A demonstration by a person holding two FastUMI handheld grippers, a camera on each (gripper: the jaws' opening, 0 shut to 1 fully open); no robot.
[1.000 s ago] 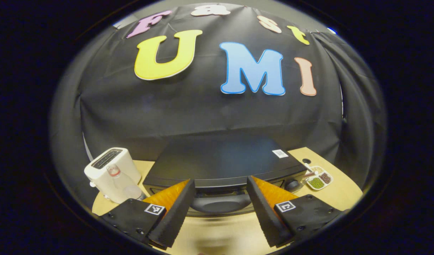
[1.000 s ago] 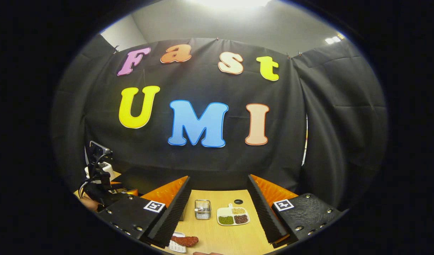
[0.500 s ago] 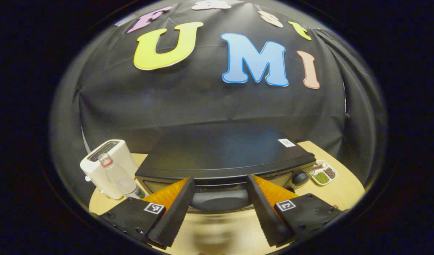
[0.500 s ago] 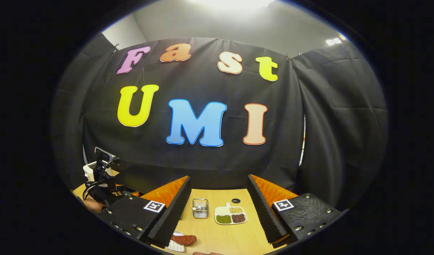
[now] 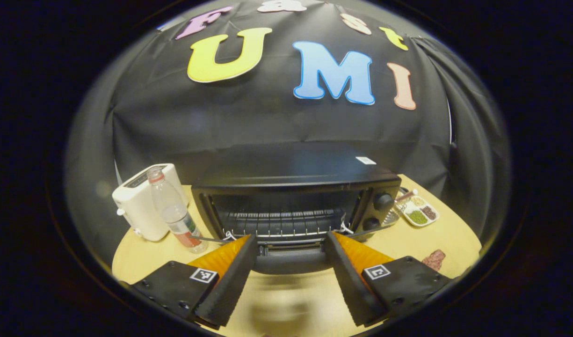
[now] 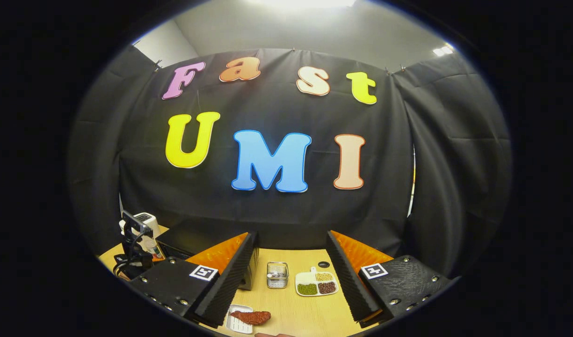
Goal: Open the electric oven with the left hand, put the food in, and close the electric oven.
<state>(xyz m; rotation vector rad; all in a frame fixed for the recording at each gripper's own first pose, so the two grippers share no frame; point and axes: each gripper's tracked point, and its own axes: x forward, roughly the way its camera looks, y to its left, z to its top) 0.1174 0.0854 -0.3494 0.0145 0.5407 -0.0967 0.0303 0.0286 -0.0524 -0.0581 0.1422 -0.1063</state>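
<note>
A pale wooden counter (image 5: 408, 238) stands in a booth hung with black cloth. On it the electric oven (image 5: 291, 180) sits with its door (image 5: 291, 260) dropped open, the rack showing. The left gripper (image 5: 291, 281) has released jaws flanking the door's handle, not pressing it. The right gripper (image 6: 291, 281), jaws spread, hangs above the food (image 6: 252, 317) on its small tray (image 6: 235, 324)

We see a matte black boxy electric oven (image 5: 291, 180), a cream plastic toaster (image 5: 143, 203), a reddish-brown slab of food (image 6: 251, 317) on a white ribbed tray (image 6: 235, 324), and a light wood-grain bench (image 6: 295, 309).
</note>
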